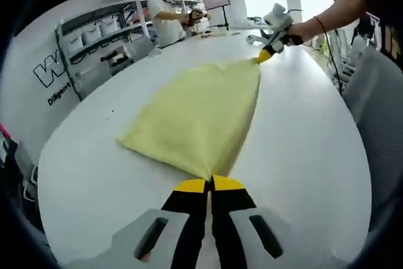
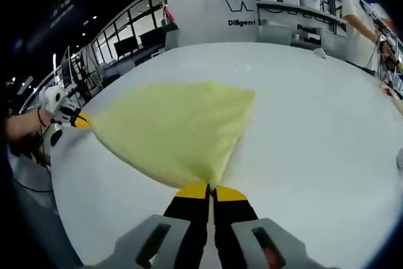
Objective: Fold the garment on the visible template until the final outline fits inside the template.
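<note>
Pinching one corner of the pale yellow folded cloth garment (image 1: 198,114), the left tool (image 1: 208,185) has its yellow-tipped black jaws pressed together on the fabric. In the right gripper view the right tool (image 2: 210,192) is likewise clamped on a corner of the garment (image 2: 173,124). The cloth stretches between them over the white counter (image 1: 302,143). No template outline can be made out. Beyond stand grey shelves with bins (image 1: 97,39) and a person (image 1: 165,17).
</note>
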Demonstrator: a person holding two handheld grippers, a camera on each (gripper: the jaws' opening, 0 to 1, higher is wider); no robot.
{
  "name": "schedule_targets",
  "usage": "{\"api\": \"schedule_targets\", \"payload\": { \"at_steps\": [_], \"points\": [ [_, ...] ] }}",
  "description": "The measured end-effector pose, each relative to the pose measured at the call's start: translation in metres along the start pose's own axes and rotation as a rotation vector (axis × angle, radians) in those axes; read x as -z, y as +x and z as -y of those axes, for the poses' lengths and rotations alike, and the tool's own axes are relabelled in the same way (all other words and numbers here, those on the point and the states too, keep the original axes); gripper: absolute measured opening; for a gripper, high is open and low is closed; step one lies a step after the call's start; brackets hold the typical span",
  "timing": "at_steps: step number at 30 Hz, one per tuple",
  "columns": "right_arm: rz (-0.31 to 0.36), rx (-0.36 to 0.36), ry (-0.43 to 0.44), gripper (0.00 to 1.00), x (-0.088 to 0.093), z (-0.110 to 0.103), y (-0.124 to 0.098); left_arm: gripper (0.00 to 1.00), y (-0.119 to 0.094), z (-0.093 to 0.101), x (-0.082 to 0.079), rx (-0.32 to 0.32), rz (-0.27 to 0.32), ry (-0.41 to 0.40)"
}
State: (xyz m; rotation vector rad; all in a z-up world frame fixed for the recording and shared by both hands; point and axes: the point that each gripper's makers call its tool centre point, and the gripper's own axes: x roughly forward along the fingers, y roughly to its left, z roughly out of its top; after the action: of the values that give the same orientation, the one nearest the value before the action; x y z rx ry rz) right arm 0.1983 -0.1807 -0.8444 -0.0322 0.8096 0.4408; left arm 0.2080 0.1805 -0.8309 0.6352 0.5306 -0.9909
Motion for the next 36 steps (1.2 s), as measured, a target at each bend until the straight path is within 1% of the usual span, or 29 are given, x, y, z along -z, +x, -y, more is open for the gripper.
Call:
{"api": "schedule_targets", "payload": {
  "at_steps": [1, 2, 3, 5, 6, 7, 9, 12, 13, 14, 15, 16, 17, 18, 20, 21, 22, 23, 24, 25, 26, 27, 28, 30, 31, 33, 34, 35, 36],
  "points": [
    [-0.013, -0.012, -0.020, 0.00, 0.002, -0.002, 0.001, 0.00, 0.000, 0.001, 0.000, 0.000, 0.002, -0.011],
    [-0.038, -0.008, -0.049, 0.00, 0.007, -0.002, 0.000, 0.00, 0.000, 0.002, 0.002, 0.012, 0.012, -0.068],
    [-0.036, 0.003, -0.057, 0.00, 0.006, -0.001, 0.000, 0.00, -0.001, 0.001, 0.004, 0.009, 0.013, -0.049],
    [-0.022, 0.005, -0.011, 0.00, 0.004, 0.001, -0.003, 0.00, -0.004, 0.001, 0.006, 0.002, 0.000, -0.012],
    [-0.027, 0.008, -0.014, 0.00, 0.005, 0.002, -0.003, 0.00, -0.005, 0.000, 0.007, -0.003, -0.014, 0.016],
    [-0.038, 0.010, -0.027, 0.00, 0.007, 0.002, -0.002, 0.00, -0.005, 0.004, 0.009, 0.011, -0.028, 0.045],
    [-0.057, 0.018, -0.083, 0.00, 0.008, 0.000, -0.001, 0.00, -0.004, 0.007, 0.008, 0.015, -0.026, 0.041],
    [-0.061, 0.018, -0.092, 0.00, 0.007, -0.005, -0.001, 0.00, -0.003, 0.008, 0.010, 0.017, -0.038, 0.046],
    [-0.061, 0.012, -0.087, 0.00, 0.007, -0.005, -0.001, 0.00, -0.002, 0.009, 0.010, 0.026, -0.039, -0.003],
    [-0.060, 0.005, -0.077, 0.00, 0.007, -0.007, -0.001, 0.00, -0.001, 0.013, 0.004, 0.046, -0.004, -0.065],
    [-0.027, -0.011, -0.023, 0.00, 0.003, -0.010, -0.002, 0.01, -0.002, 0.011, 0.000, 0.036, 0.013, -0.089],
    [-0.019, -0.011, -0.018, 0.00, 0.002, -0.010, -0.002, 0.01, -0.002, 0.010, 0.000, 0.027, 0.017, -0.093],
    [-0.014, 0.008, -0.010, 0.00, 0.002, -0.006, -0.008, 0.03, -0.007, 0.006, -0.001, -0.002, 0.021, -0.094],
    [-0.010, 0.011, -0.011, 0.00, 0.002, -0.005, -0.010, 0.06, -0.009, 0.004, -0.001, -0.022, 0.021, -0.111],
    [0.005, 0.030, -0.004, 0.01, 0.001, -0.001, -0.016, 0.15, -0.015, -0.003, 0.005, -0.071, 0.007, -0.153],
    [0.016, 0.046, 0.004, 0.02, 0.000, 0.002, -0.020, 0.21, -0.021, -0.009, 0.010, -0.113, -0.009, -0.160],
    [0.033, 0.070, 0.017, 0.03, -0.001, 0.006, -0.023, 0.22, -0.024, -0.012, 0.011, -0.134, -0.002, -0.160],
    [0.080, 0.086, 0.056, 0.04, -0.006, 0.008, -0.027, 0.20, -0.030, -0.014, 0.011, -0.150, 0.019, -0.204],
    [0.092, 0.081, 0.081, 0.04, -0.007, 0.006, -0.029, 0.19, -0.034, -0.014, 0.011, -0.155, 0.032, -0.241],
    [0.090, 0.083, 0.077, 0.05, -0.006, 0.004, -0.032, 0.18, -0.037, -0.014, 0.012, -0.165, 0.039, -0.273],
    [0.101, 0.099, 0.069, 0.06, -0.007, 0.004, -0.034, 0.19, -0.041, -0.015, 0.013, -0.177, 0.038, -0.285],
    [0.140, 0.132, 0.023, 0.06, -0.014, 0.005, -0.038, 0.20, -0.046, -0.015, 0.013, -0.192, 0.037, -0.275],
    [0.151, 0.144, 0.008, 0.08, -0.017, 0.004, -0.040, 0.20, -0.049, -0.014, 0.012, -0.205, 0.045, -0.280],
    [0.145, 0.139, 0.021, 0.09, -0.016, -0.001, -0.043, 0.20, -0.058, -0.012, 0.009, -0.230, 0.077, -0.339],
    [0.157, 0.139, 0.024, 0.09, -0.017, -0.004, -0.044, 0.20, -0.062, -0.012, 0.007, -0.246, 0.099, -0.366],
    [0.174, 0.142, 0.041, 0.09, -0.018, -0.010, -0.048, 0.22, -0.070, -0.010, 0.006, -0.278, 0.119, -0.412],
    [0.194, 0.146, 0.065, 0.10, -0.019, -0.012, -0.049, 0.21, -0.075, -0.013, 0.007, -0.322, 0.124, -0.427],
    [0.222, 0.152, 0.101, 0.10, -0.020, -0.015, -0.051, 0.18, -0.082, -0.020, 0.008, -0.393, 0.138, -0.437],
    [0.236, 0.143, 0.123, 0.10, -0.019, -0.022, -0.051, 0.17, -0.089, -0.019, 0.007, -0.415, 0.144, -0.432]
  ]
}}
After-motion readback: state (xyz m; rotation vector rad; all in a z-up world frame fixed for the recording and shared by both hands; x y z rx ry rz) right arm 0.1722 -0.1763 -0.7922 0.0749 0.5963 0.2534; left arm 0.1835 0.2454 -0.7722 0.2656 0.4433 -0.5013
